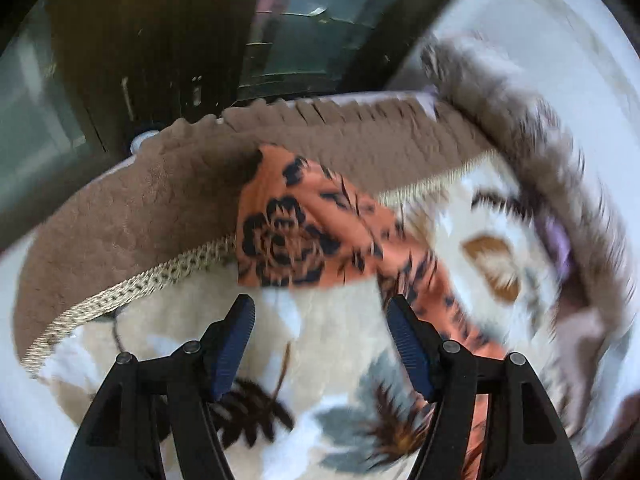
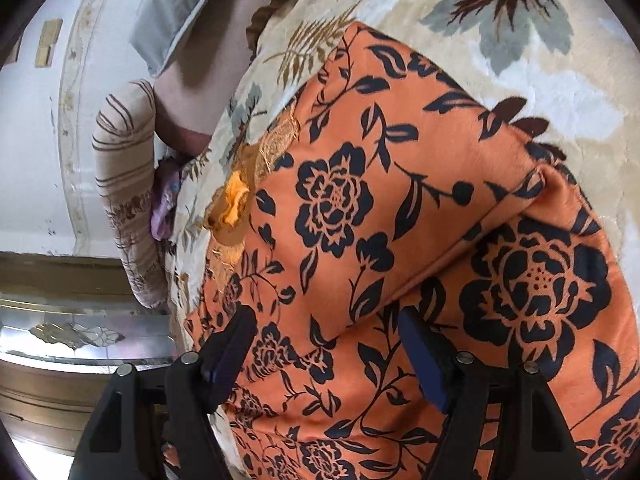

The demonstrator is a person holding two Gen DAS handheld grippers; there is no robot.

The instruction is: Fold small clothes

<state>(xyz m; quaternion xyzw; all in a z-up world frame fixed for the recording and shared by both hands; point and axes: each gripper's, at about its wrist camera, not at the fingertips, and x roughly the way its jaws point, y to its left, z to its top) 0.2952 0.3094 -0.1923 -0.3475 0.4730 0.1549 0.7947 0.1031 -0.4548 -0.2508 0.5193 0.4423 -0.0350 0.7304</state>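
Near the brown blanket border (image 1: 152, 200), with both my left gripper (image 1: 320, 320) and right gripper (image 2: 326, 334) spread and empty, I should pinch the orange black-flowered garment (image 2: 400, 208) at its corners.

open blanket (image 1: 320, 344) before left gripper (image 1: 320, 316)

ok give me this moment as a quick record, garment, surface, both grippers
garment: orange floral garment, black flower print, partly folded over itself
surface: cream leaf-print blanket with brown border
left gripper: open, above the blanket, short of the garment, holding nothing
right gripper: open, over the garment, nothing between its fingers
beside blanket: striped bolster
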